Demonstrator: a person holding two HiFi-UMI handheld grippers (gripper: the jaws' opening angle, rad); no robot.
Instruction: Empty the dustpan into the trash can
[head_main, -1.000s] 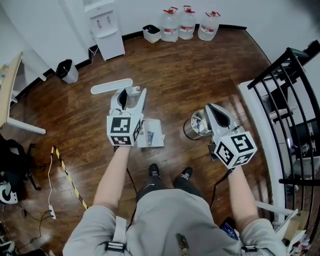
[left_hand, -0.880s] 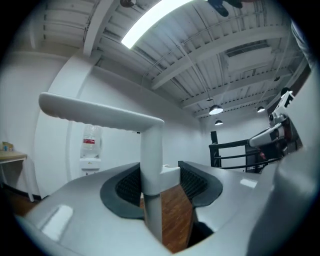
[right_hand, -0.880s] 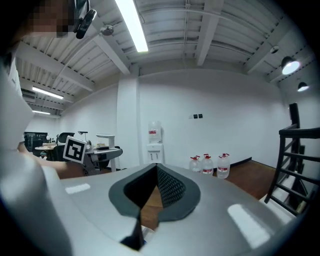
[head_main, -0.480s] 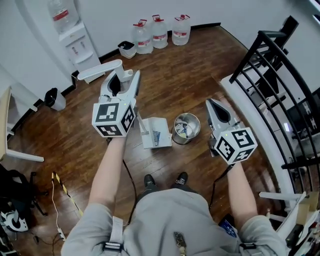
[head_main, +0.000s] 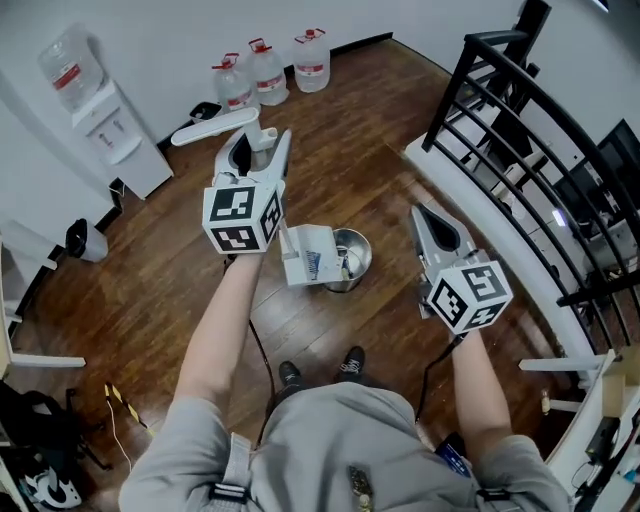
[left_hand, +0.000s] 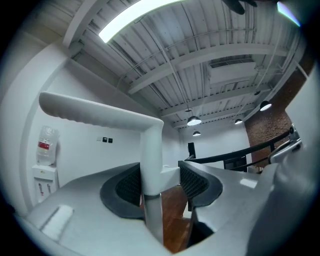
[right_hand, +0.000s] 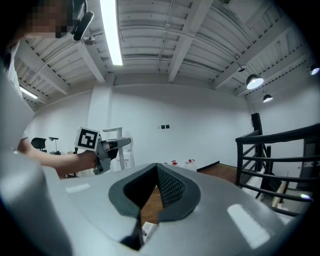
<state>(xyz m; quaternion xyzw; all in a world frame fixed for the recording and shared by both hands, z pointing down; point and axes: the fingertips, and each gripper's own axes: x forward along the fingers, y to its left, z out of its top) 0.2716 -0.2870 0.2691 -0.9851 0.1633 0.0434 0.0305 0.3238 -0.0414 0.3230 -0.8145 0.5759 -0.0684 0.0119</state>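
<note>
Pinching the white upright handle of the dustpan (head_main: 310, 255), the left claw (head_main: 262, 148) holds the pan over the trash can (head_main: 362, 258), where it covers the can's left rim in the head view. The right claw (head_main: 422, 215) hovers to the right of the trash can, on its railing (head_main: 520, 130) side, with its pads pressed together and nothing between them. The water jugs (head_main: 268, 70) stand well beyond the trash can, against the wall.

Both arms outstretched, left gripper (head_main: 262, 140) clamped, right gripper (head_main: 421, 213) seemingly shut.
</note>
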